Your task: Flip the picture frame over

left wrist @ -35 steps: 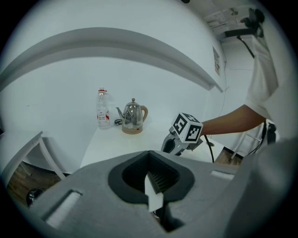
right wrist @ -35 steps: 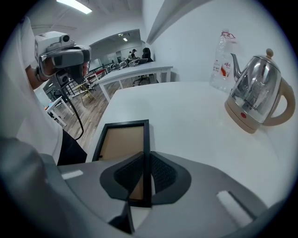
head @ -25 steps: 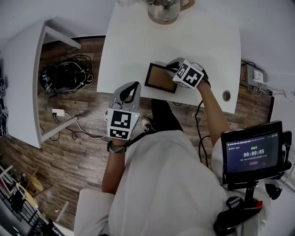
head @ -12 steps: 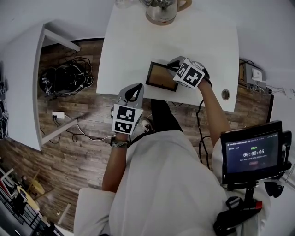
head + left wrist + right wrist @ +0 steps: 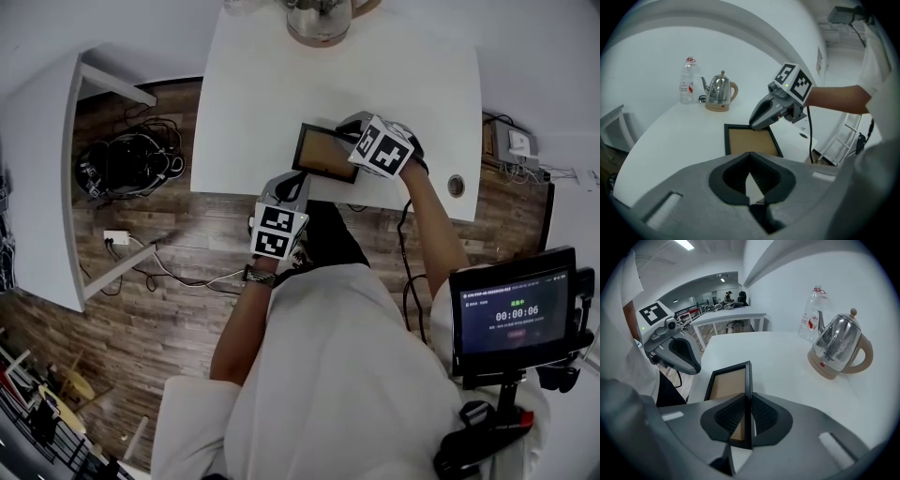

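Head view: a black-rimmed picture frame [image 5: 323, 153], brown board face up, is lying near the white worktop's [image 5: 281, 84] front edge.

Left gripper view: my left tongs [image 5: 750, 180] are hovering pressed together, empty.

Right gripper view: my right tongs [image 5: 749, 416] are pinching the frame's thin rim. I judge it is risking slipping free and sliding off the edge.

Probably an office used as a recording space: a white table [image 5: 281, 94] on a wood-plank floor [image 5: 141, 309], tangled cables [image 5: 131, 164] below. Rows of desks [image 5: 726, 317] under ceiling strip lights [image 5: 686, 244]; a kettle [image 5: 836, 350] and water bottle [image 5: 811, 315].
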Tool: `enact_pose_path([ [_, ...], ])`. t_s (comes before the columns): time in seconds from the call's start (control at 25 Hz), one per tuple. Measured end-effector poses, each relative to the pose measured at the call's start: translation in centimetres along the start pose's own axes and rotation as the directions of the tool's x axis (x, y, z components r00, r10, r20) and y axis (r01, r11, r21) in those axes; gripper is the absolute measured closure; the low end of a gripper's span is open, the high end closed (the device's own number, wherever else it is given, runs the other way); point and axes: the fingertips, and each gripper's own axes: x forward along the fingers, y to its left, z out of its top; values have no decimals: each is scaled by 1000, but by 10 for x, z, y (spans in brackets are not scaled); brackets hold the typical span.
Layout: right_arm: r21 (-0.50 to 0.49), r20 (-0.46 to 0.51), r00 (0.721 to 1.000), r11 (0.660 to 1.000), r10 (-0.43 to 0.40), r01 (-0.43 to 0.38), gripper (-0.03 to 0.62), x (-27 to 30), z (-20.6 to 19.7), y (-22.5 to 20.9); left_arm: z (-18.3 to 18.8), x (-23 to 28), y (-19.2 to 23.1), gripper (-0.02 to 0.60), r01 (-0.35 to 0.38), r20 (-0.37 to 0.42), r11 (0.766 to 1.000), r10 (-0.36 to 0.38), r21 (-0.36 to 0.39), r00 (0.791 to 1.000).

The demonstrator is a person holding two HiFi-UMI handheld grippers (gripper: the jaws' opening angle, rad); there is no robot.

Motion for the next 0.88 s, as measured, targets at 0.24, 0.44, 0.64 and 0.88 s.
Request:
enact_pose_path([
  [0.24, -15, 2, 1000, 1000, -9, 9, 548, -3, 2, 0, -10, 1, 24, 501, -80, -33, 996, 79, -34, 996],
  [0.44, -28, 4, 1000, 1000, -7, 7, 546, -4, 5, 3, -2, 11, 37, 502, -59, -20, 998, 59, -38, 998],
  [0.64, -32, 12, 1000, 999, 9, -9, 546, -6, 6, 6, 6, 19, 35, 459, 57, -2, 998, -58, -39, 998],
  [0.88, -51, 21, 999, 998, 24, -23, 546, -8, 6, 11, 6, 27, 31, 422, 170, -61, 985, -169, 7, 984],
])
